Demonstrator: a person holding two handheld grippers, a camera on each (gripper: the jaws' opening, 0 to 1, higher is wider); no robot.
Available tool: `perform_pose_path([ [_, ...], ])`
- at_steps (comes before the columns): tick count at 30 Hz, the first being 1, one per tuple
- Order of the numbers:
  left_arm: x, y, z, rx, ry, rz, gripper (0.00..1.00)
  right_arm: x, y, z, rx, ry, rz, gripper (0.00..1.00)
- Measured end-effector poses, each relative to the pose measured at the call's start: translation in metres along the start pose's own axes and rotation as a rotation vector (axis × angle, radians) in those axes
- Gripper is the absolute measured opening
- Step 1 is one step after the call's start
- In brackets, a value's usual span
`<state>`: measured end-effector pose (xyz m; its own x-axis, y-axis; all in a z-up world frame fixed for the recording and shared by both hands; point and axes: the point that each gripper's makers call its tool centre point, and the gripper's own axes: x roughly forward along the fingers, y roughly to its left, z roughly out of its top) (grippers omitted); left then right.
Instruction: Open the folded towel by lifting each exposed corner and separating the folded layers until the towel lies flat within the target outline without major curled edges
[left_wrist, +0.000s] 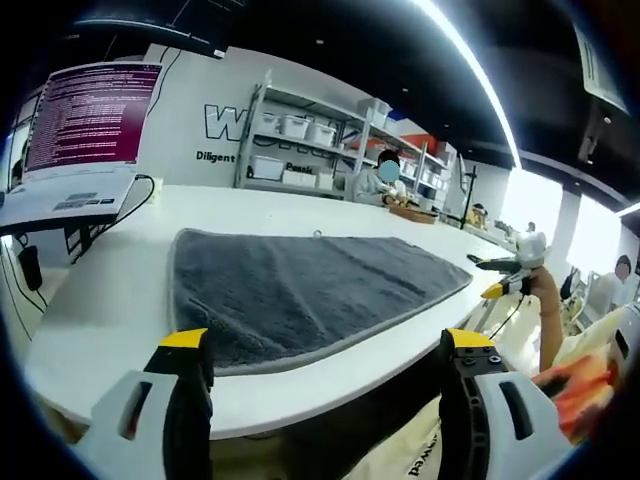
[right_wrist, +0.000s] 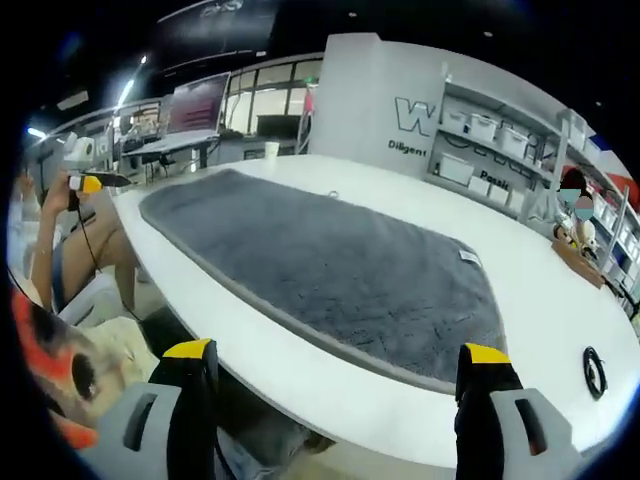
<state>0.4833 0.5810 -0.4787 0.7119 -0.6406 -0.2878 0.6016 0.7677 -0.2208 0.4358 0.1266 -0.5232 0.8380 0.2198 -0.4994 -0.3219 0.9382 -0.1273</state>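
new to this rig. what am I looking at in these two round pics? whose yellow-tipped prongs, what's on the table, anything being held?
No robot here: a person holds a hand-held gripper in each hand, and each carries a fisheye camera looking along its two yellow-tipped jaws. The left gripper view shows the left hand-held gripper, jaws apart, holding nothing. The right gripper view shows the right hand-held gripper, also open and empty. Both point across a white table at a grey towel spread out on it. A small black ring lies near the towel. Each view also catches the other gripper off to the side.

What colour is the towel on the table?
Dark grey towel, seen best in the right gripper view.
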Motion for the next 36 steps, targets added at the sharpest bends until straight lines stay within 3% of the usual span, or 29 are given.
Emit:
perform_pose_path([
  [36,0.007,0.001,-0.007,-0.013,0.020,-0.010,0.92,-0.011,-0.013,-0.008,0.063,-0.008,-0.023,0.99],
])
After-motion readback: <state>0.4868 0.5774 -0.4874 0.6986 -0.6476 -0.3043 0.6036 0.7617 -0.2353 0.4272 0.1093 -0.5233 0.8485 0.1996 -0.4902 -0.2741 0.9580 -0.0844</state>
